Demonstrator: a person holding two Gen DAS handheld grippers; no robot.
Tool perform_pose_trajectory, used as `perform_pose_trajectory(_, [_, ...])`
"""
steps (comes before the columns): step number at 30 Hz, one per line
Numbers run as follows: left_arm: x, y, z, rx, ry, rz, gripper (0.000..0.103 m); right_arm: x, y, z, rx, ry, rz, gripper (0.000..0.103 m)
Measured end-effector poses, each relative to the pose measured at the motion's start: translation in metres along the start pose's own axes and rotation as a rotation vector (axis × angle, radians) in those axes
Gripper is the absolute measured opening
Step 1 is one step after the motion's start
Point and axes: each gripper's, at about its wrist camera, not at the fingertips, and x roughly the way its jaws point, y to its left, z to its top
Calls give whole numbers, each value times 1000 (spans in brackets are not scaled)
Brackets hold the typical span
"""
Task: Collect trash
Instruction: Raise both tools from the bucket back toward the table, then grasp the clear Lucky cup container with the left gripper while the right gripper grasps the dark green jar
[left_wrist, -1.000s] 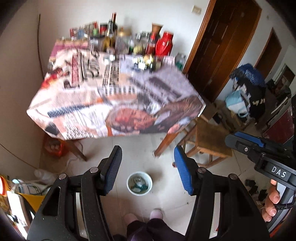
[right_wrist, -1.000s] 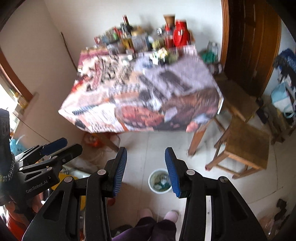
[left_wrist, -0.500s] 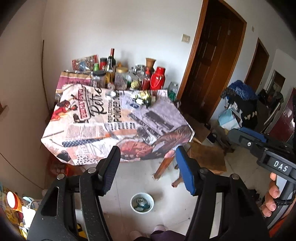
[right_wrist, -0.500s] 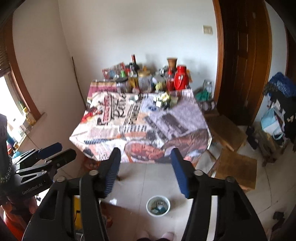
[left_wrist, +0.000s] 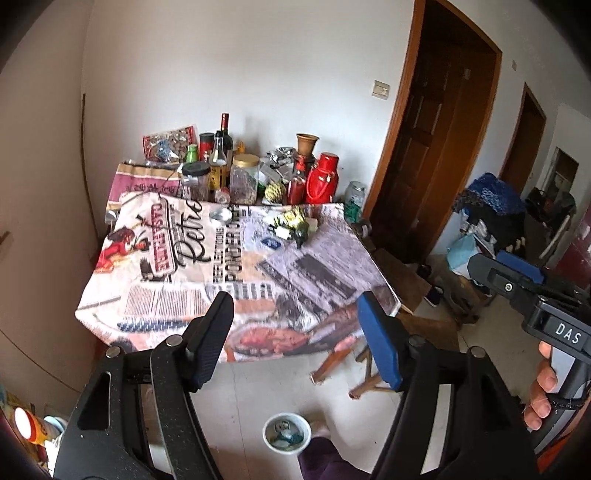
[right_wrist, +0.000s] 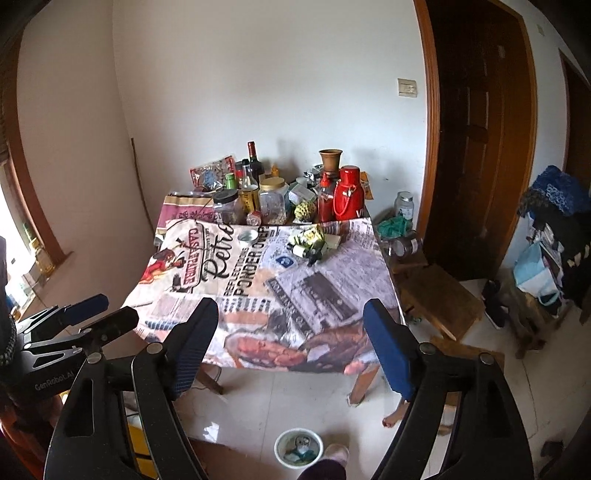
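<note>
A small heap of trash (left_wrist: 291, 223) (crumpled yellow-green wrappers, a small dark bottle) lies at the far right of the table with the printed cloth (left_wrist: 207, 266); it also shows in the right wrist view (right_wrist: 314, 240). A white bin (left_wrist: 286, 436) holding scraps stands on the floor in front of the table, also in the right wrist view (right_wrist: 298, 448). My left gripper (left_wrist: 295, 343) is open and empty, held above the floor before the table. My right gripper (right_wrist: 291, 347) is open and empty beside it.
Bottles, jars and a red thermos (left_wrist: 323, 179) crowd the table's back edge. A round metal lid (left_wrist: 219, 214) lies on the cloth. Wooden stools (right_wrist: 436, 295) stand to the right of the table, near a dark door (right_wrist: 476, 129). Clutter (right_wrist: 550, 236) sits at far right.
Both grippers have risen and tilted up, so the table now sits lower and farther in view and the wall shows above it. Both stay open and empty.
</note>
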Motion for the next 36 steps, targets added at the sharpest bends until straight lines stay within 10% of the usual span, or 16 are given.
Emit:
perform_pose_trajectory(18, [122,-40,96,-91,-11,74,69,85,-77,95,-76,-10,106,78])
perform_pose_trajectory(36, [274,44,158,41,168,9,69,230,-80,130,109,158,7,78])
